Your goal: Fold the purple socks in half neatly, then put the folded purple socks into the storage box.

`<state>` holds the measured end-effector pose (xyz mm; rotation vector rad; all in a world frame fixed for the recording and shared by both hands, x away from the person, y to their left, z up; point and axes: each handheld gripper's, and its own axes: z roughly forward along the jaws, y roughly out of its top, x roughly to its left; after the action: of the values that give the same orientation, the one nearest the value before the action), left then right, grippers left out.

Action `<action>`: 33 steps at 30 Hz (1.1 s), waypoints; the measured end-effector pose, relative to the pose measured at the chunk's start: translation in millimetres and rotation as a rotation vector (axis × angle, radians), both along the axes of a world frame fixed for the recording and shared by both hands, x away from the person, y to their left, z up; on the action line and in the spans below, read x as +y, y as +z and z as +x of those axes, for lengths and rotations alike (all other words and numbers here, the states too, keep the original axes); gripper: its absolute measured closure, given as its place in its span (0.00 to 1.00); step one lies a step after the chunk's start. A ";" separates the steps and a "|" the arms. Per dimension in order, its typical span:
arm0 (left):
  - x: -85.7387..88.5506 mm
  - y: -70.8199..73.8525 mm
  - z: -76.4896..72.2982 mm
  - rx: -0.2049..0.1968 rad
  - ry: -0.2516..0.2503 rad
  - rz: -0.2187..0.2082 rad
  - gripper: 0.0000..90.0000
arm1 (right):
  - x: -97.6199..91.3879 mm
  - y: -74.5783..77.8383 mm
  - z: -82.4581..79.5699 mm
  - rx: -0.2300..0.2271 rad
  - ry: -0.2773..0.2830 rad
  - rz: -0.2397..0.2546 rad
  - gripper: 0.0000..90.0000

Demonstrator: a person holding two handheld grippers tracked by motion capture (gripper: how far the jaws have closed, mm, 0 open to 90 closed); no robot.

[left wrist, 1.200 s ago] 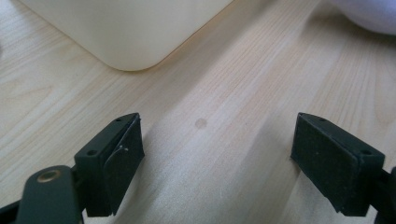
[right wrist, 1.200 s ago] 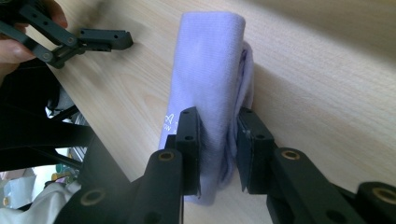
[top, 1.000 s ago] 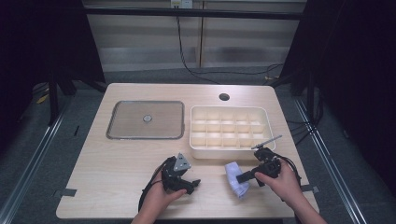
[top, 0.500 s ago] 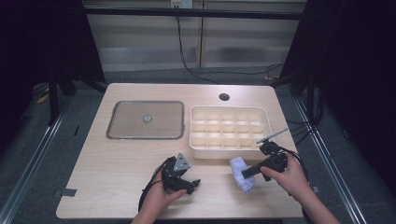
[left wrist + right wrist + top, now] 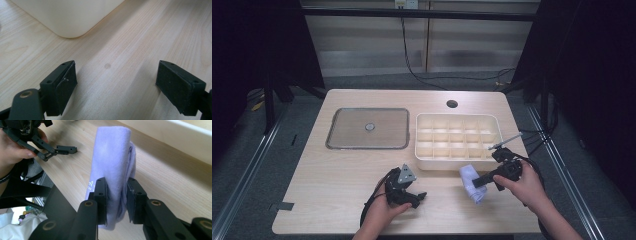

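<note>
Writing on the folded lilac cloth (image 5: 113, 165) is too small to read. Right gripper (image 5: 116, 202) pinches that cloth at centre frame, lower right of the high view. Left gripper (image 5: 116, 82) gapes wide over bare table (image 5: 140, 37), touching nothing.

My right tool (image 5: 117, 202) rises from the bottom edge, its two black jaws pressed against both sides of a folded lavender cloth (image 5: 113, 162). The cloth stands up between them, lifted above the pale wooden tabletop (image 5: 160, 175). At upper left, my left hand (image 5: 11, 147) holds the left tool (image 5: 66, 149), its dark fingers pointing right. A cream tray (image 5: 175, 135) runs along the upper right corner, resting on the tabletop.
</note>
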<state>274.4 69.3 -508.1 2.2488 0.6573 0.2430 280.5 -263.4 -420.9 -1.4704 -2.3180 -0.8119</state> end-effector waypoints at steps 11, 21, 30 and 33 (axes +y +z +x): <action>0.0 0.0 0.2 0.001 0.000 0.000 0.18 | 1.0 5.9 1.8 -0.002 0.010 -0.008 0.81; -0.1 -0.1 0.2 0.001 0.000 0.000 0.18 | -7.4 13.1 9.3 -0.004 0.010 -0.020 0.81; -0.1 0.0 0.3 0.001 -0.001 0.000 0.18 | -17.2 25.6 16.7 -0.012 -0.009 -0.013 0.81; -0.1 0.0 0.4 0.000 -0.002 0.000 0.18 | -19.3 29.6 19.2 -0.014 -0.022 -0.017 0.81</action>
<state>274.7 69.2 -508.1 2.2497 0.6558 0.2419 299.7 -282.7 -391.3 -1.5039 -2.3288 -0.8134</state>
